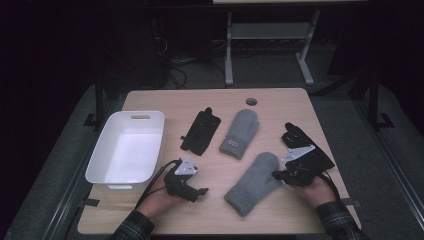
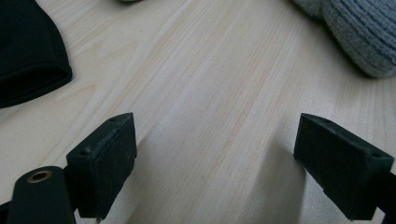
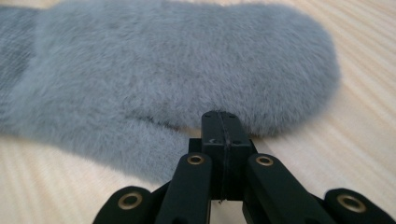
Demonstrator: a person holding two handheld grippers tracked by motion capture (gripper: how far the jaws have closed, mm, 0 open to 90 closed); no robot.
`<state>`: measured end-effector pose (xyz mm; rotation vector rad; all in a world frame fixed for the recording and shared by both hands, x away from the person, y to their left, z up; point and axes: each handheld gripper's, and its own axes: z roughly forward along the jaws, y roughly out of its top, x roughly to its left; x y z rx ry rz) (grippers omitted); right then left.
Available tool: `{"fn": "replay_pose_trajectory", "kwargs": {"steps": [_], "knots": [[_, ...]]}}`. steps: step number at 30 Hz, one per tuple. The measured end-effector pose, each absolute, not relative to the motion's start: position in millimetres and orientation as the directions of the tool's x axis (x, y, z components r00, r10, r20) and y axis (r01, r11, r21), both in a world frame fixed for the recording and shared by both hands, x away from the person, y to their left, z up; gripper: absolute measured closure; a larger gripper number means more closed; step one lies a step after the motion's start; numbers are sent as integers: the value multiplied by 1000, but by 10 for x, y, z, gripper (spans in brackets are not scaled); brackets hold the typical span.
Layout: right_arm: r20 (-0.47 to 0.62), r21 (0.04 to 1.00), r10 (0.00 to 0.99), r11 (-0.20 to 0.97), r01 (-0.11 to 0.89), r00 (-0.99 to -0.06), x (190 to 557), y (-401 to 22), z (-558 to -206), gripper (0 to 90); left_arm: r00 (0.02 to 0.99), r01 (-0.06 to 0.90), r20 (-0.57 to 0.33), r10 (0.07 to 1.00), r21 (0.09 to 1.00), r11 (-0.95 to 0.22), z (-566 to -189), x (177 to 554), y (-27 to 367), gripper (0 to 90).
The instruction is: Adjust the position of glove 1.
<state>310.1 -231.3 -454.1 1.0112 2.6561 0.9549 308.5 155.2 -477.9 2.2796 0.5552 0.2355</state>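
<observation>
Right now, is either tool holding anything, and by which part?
Left tool: open over bare table, holding nothing. Right tool: jaws closed at the near grey mitten's edge; whether fabric is pinched can't be told.

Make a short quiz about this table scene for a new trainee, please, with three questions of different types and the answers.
1. True or false: the left gripper has its jaws apart over bare table.
2. How many grey mittens lie on the table? A) one B) two C) three
3. Fill in: the right gripper has its jaws closed, with the tips at the edge of the near ______.

Key:
1. True; the left gripper view shows wood between the two pads.
2. B: the far grey mitten and the near grey mitten.
3. Grey mitten. Whether any fabric is pinched cannot be told.
</observation>
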Motion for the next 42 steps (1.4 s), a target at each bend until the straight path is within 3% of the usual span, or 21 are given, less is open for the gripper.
{"fn": "replay_pose_trajectory", "kwargs": {"steps": [5,14,23,35,42], "knots": [[113,647,604,558,520,-789,2907,-2286,-4446,900,888,319,-2,460,723,-613,-4779,3085,1551,121],[155,638,436,641,427,-886,2509,-1879,-4511,900,889,321,-2,459,718,-618,-4776,3084,1555,121],[156,637,362,674,374,-919,2578,-1568,-4548,900,887,320,-3,462,725,-610,-4780,3084,1549,121],[114,655,328,684,319,-938,2716,-1396,-4533,900,888,320,-4,460,723,-612,-4779,3085,1551,121],[135,686,438,606,403,-889,2683,-1793,-4449,881,887,324,-6,462,722,-612,-4779,3081,1550,121]]}}
